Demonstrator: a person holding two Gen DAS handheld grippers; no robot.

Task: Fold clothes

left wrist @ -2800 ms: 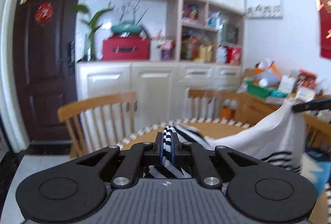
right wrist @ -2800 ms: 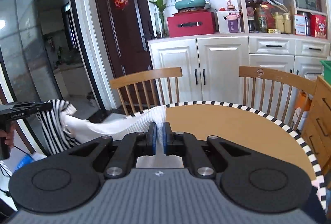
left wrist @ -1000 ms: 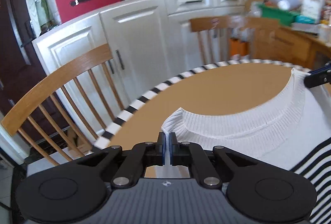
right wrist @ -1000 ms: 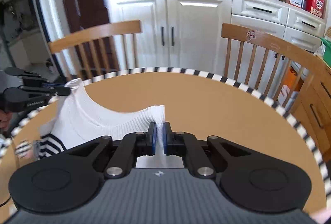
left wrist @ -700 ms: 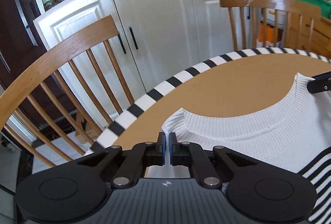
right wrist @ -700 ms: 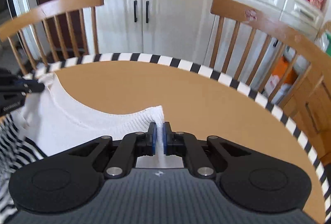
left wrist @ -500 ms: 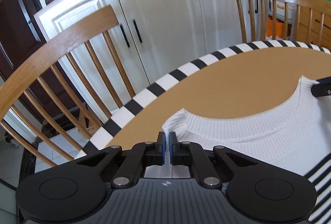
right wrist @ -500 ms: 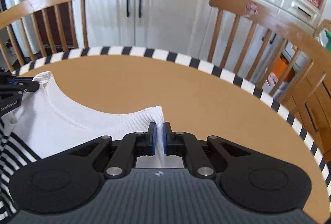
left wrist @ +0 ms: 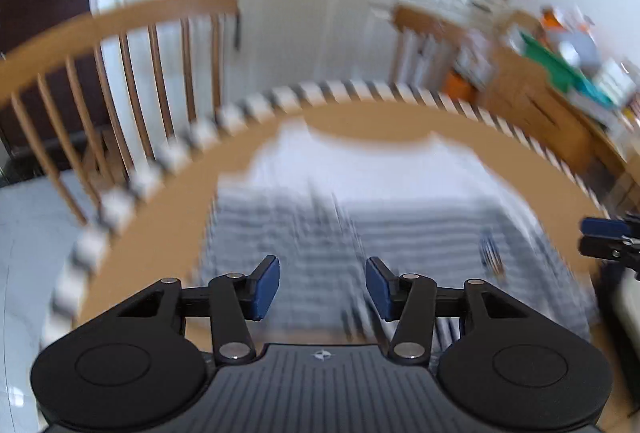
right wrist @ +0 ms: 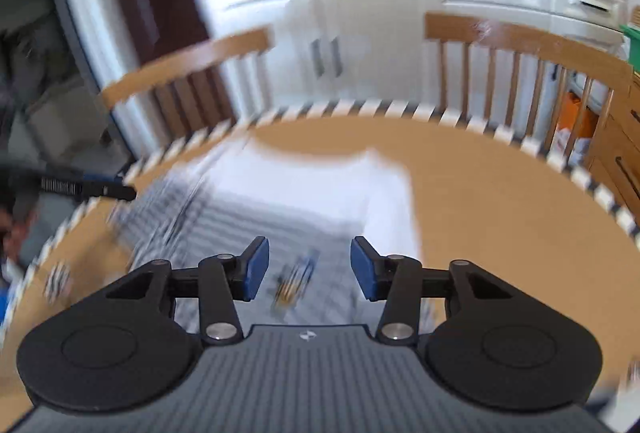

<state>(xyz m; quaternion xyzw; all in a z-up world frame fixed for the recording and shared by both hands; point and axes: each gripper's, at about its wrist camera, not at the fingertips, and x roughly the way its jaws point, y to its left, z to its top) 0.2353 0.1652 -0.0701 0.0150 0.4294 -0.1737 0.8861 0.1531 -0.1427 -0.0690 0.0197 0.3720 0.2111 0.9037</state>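
Note:
A white sweater with black stripes (left wrist: 372,189) lies spread flat on the round wooden table (left wrist: 168,217), neck toward the far edge. It also shows in the right wrist view (right wrist: 312,193). My left gripper (left wrist: 322,287) is open and empty above the striped lower part. My right gripper (right wrist: 306,267) is open and empty above the same part, over a small coloured patch (right wrist: 294,281). The right gripper's tips show at the right edge of the left view (left wrist: 608,239). The left gripper shows at the left of the right view (right wrist: 86,187). Both views are motion-blurred.
The table has a black-and-white striped rim (right wrist: 360,109). Two wooden chairs (right wrist: 188,73) (right wrist: 520,45) stand behind it, in front of white cabinets (right wrist: 360,25). A wooden sideboard with clutter (left wrist: 560,89) is at the right.
Both grippers let go of the sweater's collar, opened, and pulled back toward me. The sweater now lies flat on the table.

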